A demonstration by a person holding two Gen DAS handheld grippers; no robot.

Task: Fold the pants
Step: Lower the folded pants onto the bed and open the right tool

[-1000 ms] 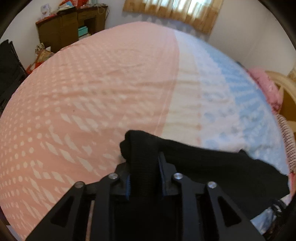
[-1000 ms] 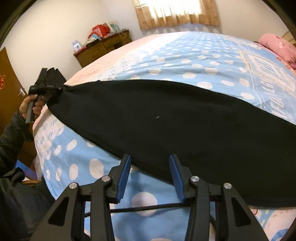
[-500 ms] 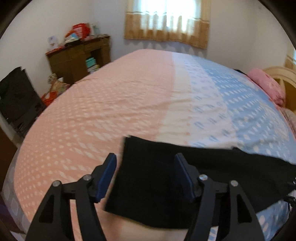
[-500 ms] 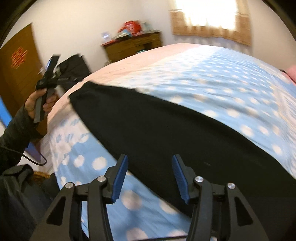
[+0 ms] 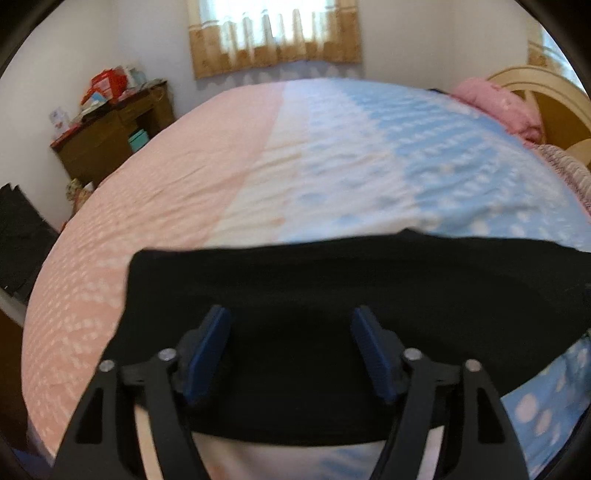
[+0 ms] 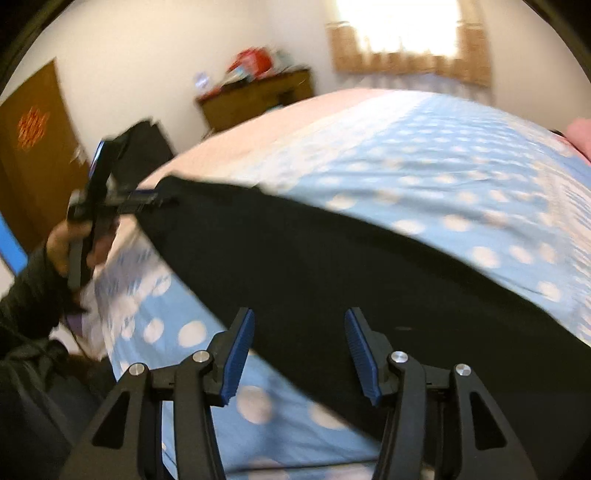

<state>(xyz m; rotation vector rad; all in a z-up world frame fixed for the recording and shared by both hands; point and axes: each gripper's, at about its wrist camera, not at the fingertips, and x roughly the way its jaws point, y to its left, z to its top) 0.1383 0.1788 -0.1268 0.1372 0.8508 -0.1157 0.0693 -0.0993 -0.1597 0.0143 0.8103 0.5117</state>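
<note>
A wide bed, its cover pink on one side and dotted blue on the other, fills the room below a curtained window. Black pants lie flat along its near edge. A brown cabinet stands by the wall. The left tool has just been opening, its jaws apart above the cloth; the right tool is also apart, gripping nothing.

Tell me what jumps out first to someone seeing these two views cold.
The black pants stand out, spread in a long dark band across the near edge of the bed, whose cover is pink on one side and blue with white dots on the other. Both the left gripper and right gripper hover open above the fabric, gripping nothing. A bright curtained window glows on the far wall.
</note>
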